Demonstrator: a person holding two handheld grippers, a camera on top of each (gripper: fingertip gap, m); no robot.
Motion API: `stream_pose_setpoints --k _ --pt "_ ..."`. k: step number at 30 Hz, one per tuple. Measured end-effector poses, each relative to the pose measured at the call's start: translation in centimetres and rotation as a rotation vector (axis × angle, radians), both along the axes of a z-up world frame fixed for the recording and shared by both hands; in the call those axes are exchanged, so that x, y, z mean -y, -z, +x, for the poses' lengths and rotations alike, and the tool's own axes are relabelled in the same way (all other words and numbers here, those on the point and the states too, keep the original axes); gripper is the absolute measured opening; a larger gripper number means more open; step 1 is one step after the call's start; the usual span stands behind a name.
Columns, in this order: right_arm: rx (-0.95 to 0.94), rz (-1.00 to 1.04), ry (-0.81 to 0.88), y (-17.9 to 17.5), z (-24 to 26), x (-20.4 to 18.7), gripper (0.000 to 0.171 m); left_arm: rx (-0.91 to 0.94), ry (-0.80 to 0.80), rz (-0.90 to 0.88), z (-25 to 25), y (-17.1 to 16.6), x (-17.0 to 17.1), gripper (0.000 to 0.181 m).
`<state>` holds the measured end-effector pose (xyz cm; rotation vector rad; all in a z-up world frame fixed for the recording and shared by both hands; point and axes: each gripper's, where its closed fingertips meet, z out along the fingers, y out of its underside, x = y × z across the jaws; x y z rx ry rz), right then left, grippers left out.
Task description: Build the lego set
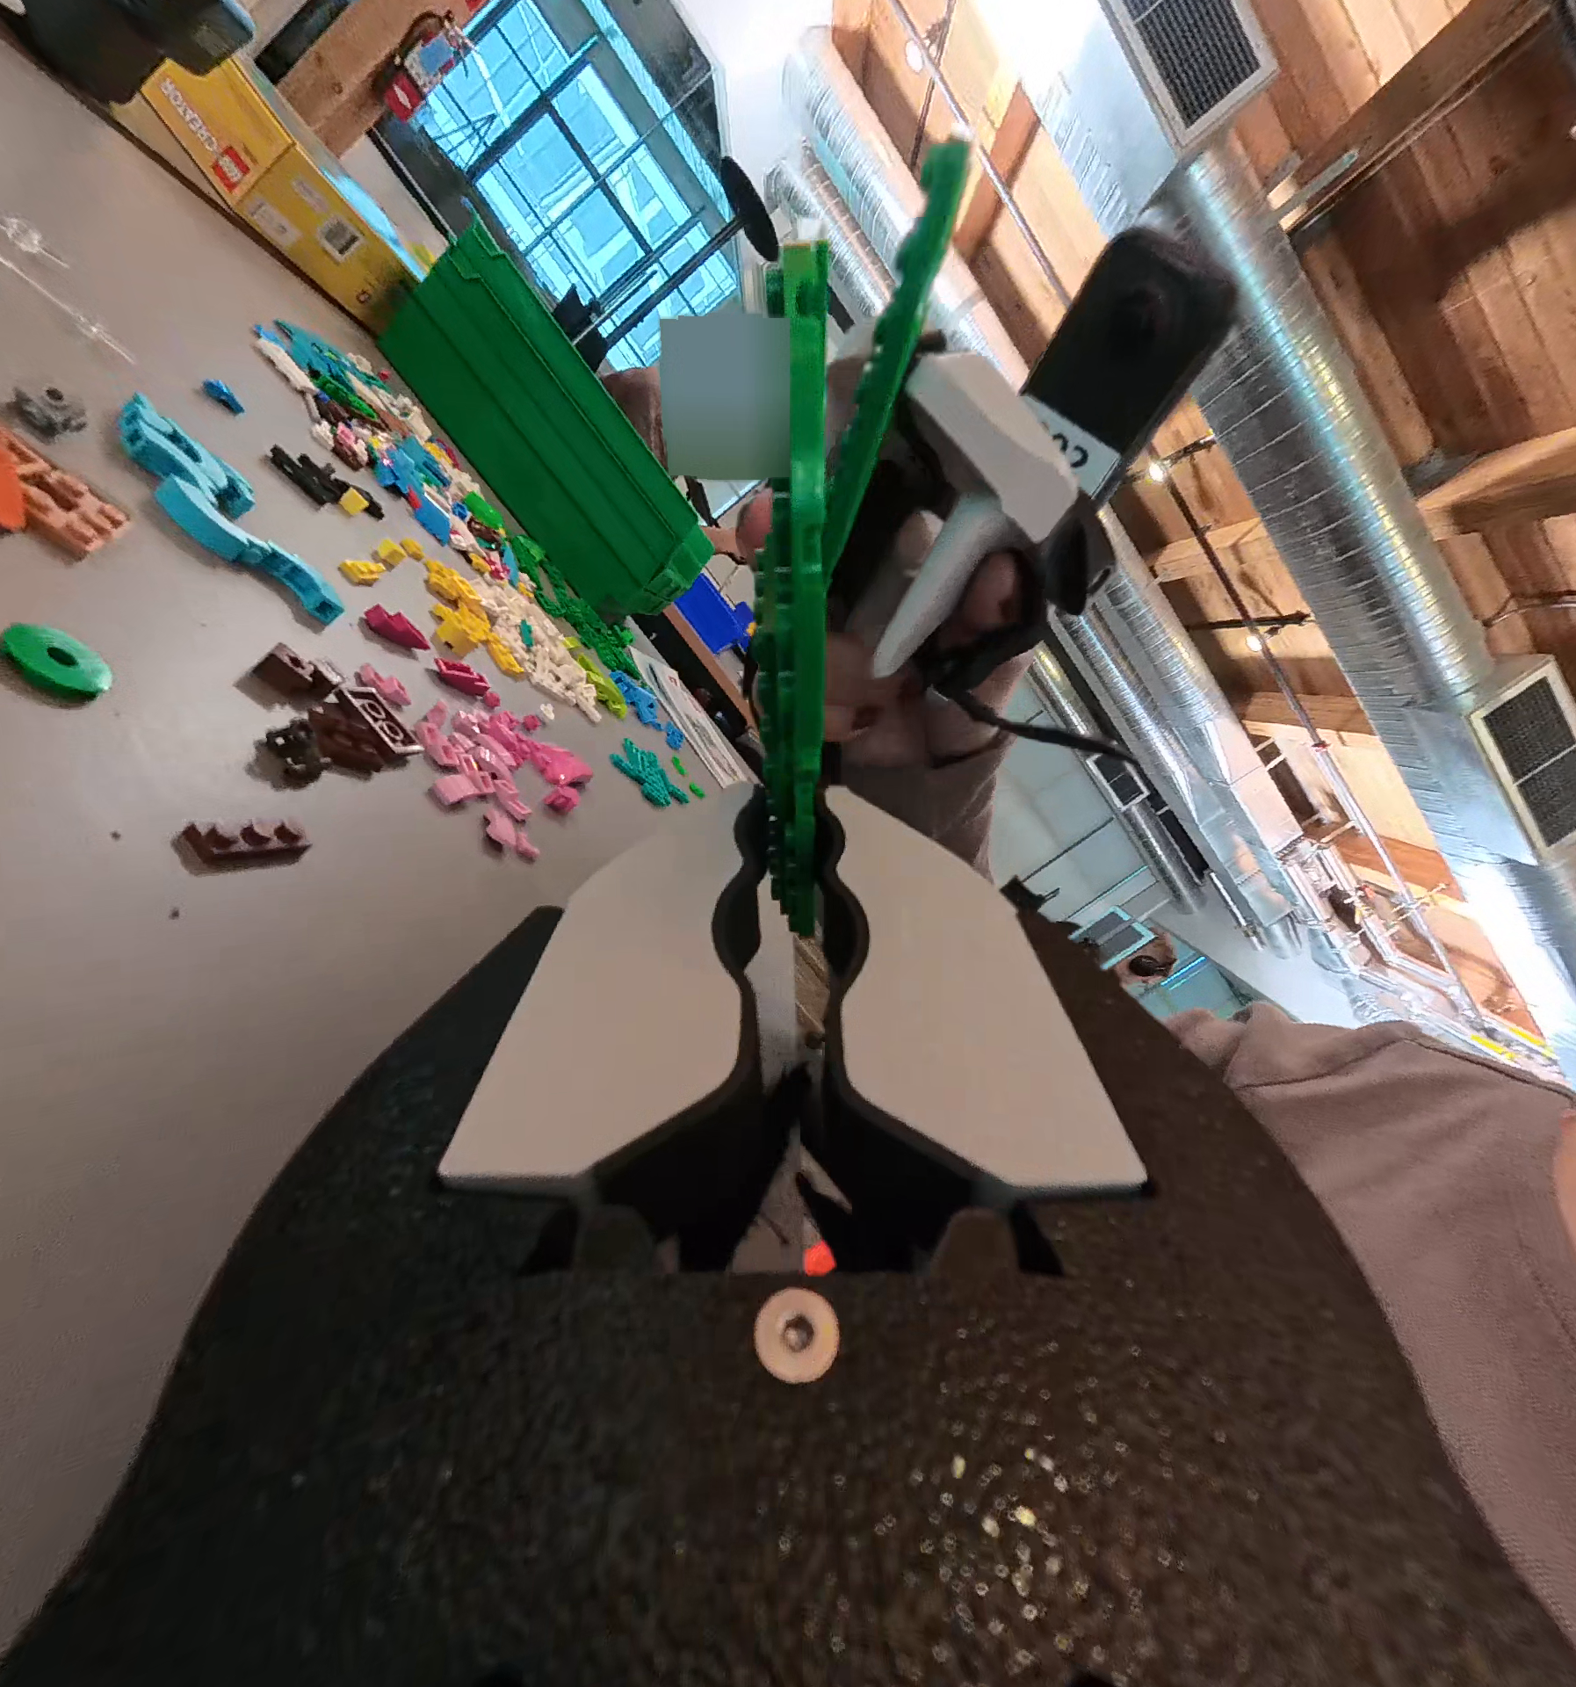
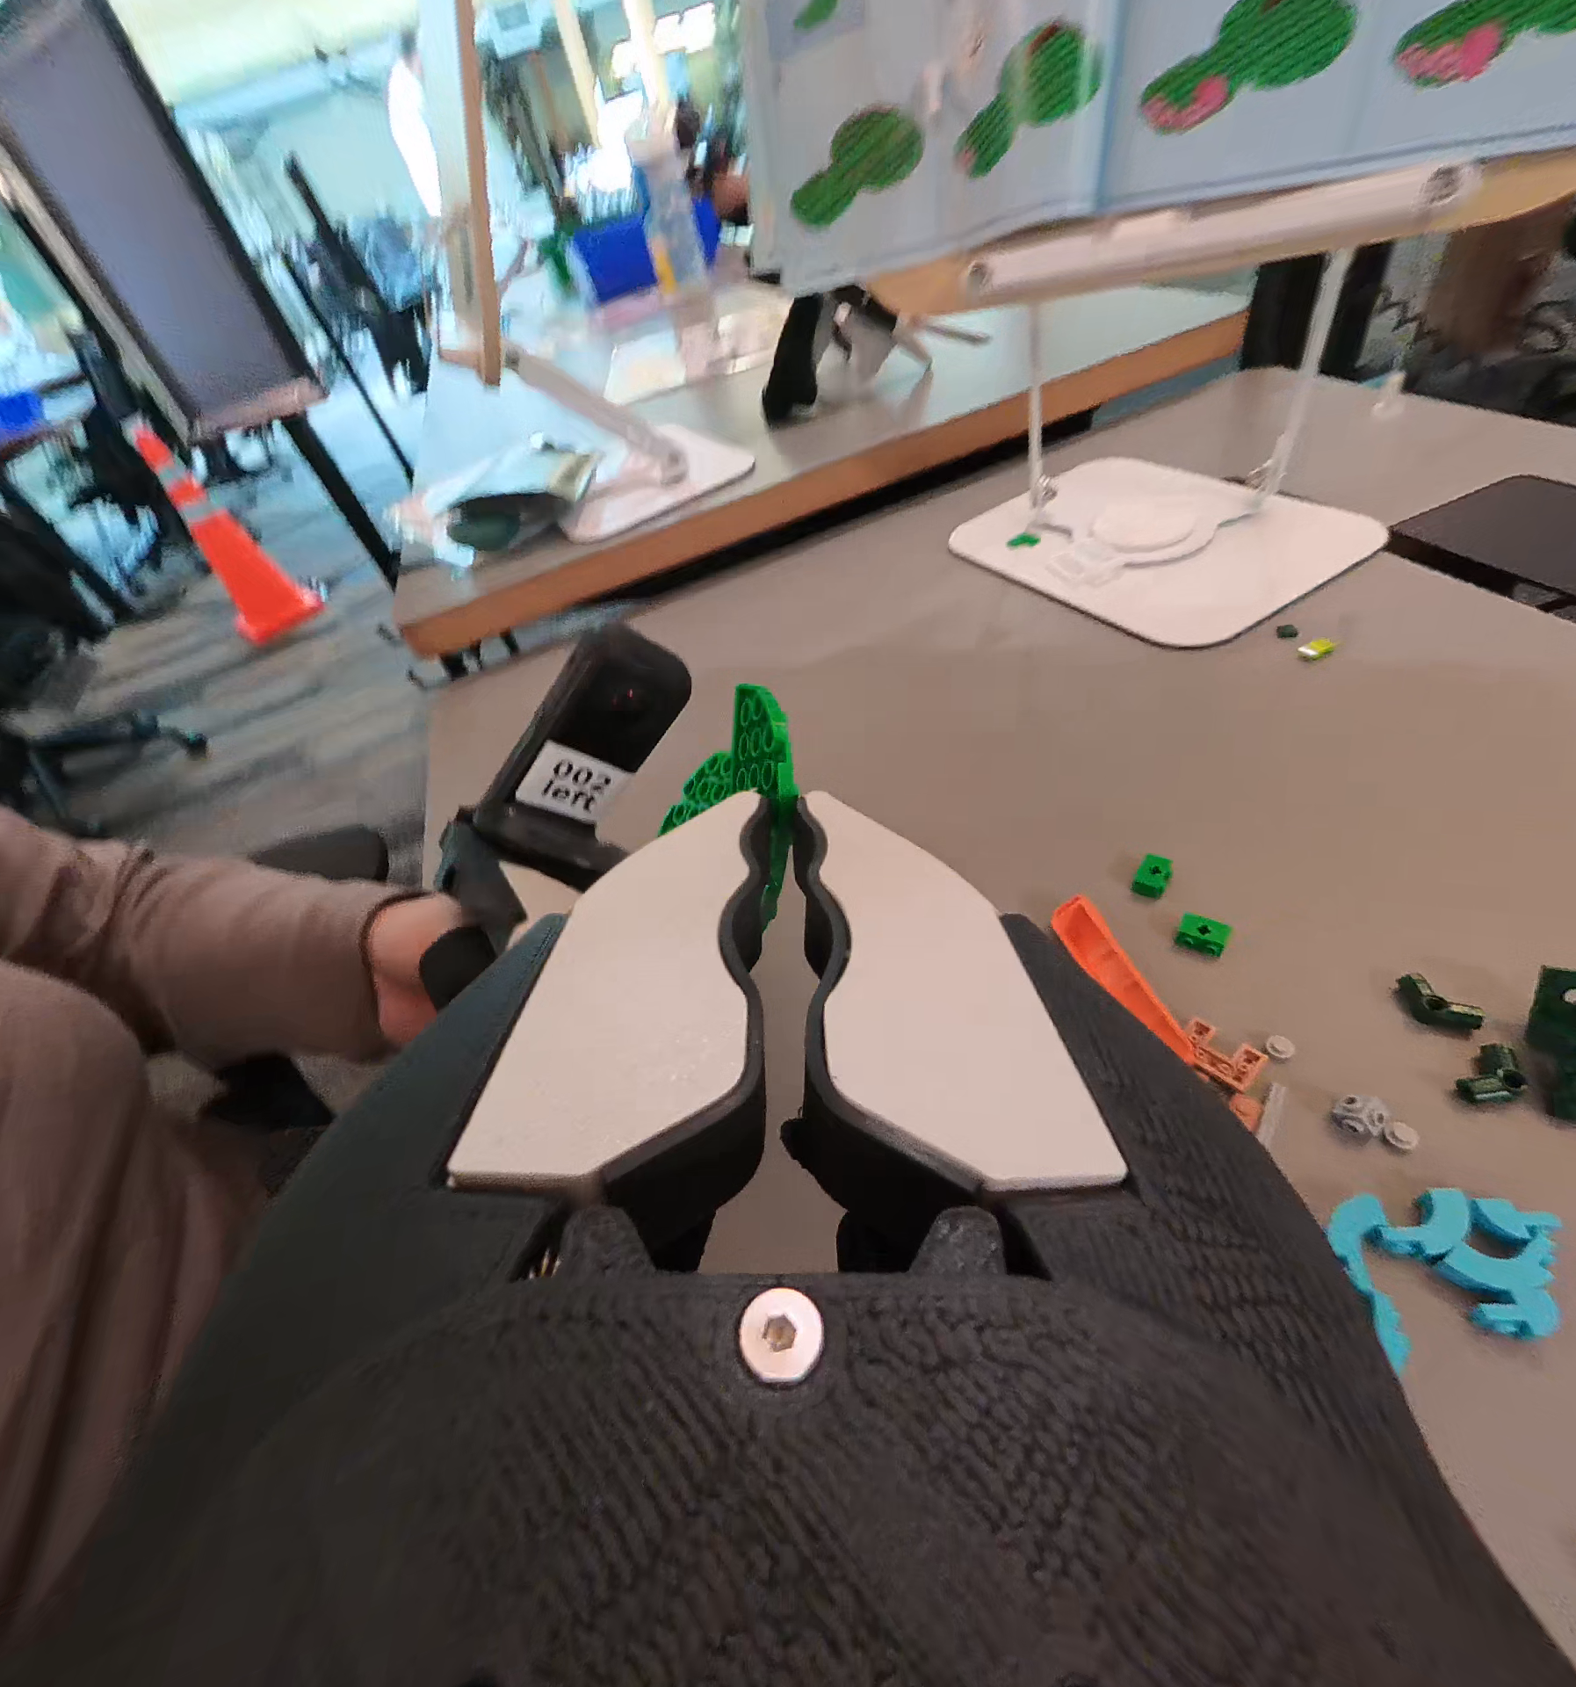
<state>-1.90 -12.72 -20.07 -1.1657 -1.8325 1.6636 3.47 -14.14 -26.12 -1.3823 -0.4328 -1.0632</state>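
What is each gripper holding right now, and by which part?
The left gripper clamps a green plate by its near edge. The right gripper pinches a second green plate by its lower edge.

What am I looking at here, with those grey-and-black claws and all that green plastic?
No robot here: a person holds a hand-held gripper in each hand, each with a camera looking along its jaws. In the left wrist view, the left gripper is shut on a flat green studded Lego plate, seen edge-on. The right gripper appears beyond it, holding a second thin green plate. The right wrist view shows that gripper's own jaws pinching its plate. On the grey table lie loose coloured bricks, a curved light-blue piece and a flat green ring.
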Motion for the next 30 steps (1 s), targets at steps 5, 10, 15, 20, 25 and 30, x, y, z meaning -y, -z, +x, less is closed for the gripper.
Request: stream_pose_setpoints --k 5,10,15,20,25,30 --pt "-0.074 -0.124 0.064 -0.9 -0.5 -0.3 0.001 -0.211 -0.013 0.007 -1.3 -0.3 0.0 0.008" --pt "-0.119 -0.133 0.064 -0.8 -0.9 -0.2 0.001 -0.370 -0.020 0.013 -2.8 -0.4 0.1 0.008" --pt "-0.182 -0.072 0.093 -0.5 -1.3 -0.2 0.002 -0.405 0.006 0.041 -3.6 -0.4 -0.1 0.008" --pt "-0.225 -0.084 0.084 -0.6 -1.2 -0.3 0.002 -0.420 0.039 0.074 -3.5 -0.5 -0.2 0.008" --pt "-0.221 -0.092 0.058 -0.3 -1.1 -0.1 0.006 -0.433 0.058 0.096 -3.1 -0.7 0.0 0.008" --pt "-0.191 -0.134 0.010 -0.1 -0.9 0.6 0.013 -0.439 0.064 0.110 -2.9 -0.8 0.1 0.008"
